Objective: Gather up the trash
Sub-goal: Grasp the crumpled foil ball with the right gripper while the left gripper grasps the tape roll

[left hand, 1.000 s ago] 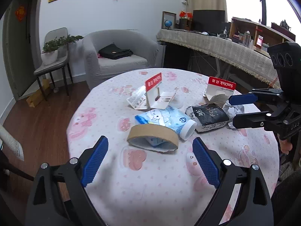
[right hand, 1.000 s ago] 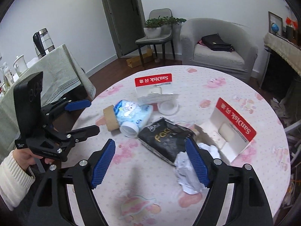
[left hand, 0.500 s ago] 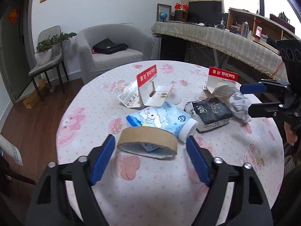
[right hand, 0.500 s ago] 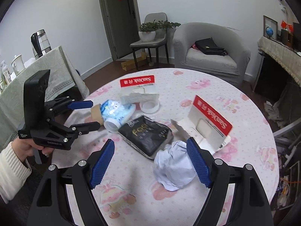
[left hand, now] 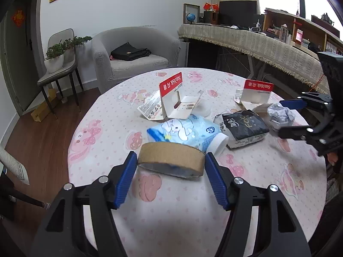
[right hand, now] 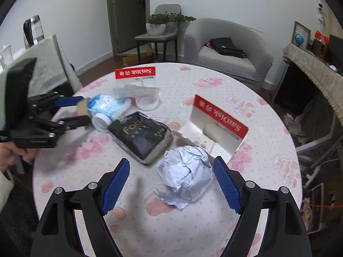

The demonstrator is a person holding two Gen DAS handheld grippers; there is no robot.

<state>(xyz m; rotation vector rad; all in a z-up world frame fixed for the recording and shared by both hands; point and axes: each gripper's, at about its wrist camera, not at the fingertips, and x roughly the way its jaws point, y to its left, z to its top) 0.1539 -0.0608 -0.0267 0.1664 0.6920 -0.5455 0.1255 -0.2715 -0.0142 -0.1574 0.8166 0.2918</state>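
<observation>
with the left claw [left hand: 170, 161] closing around the light, crushable cardboard tape core [left hand: 170, 160] on the table [left hand: 103, 132], not yet clamped, and the right claw [right hand: 171, 172] apart, closing beside the soft crumpled paper ball [right hand: 186, 171], we grip each across its width.

Person's hand [right hand: 8, 152] cut off at edge; kettle [right hand: 33, 29] blurred.

Left gripper [left hand: 170, 160] fingers [left hand: 125, 180] closing around cardboard ring [left hand: 170, 159], pink-patterned table [left hand: 171, 224]
</observation>
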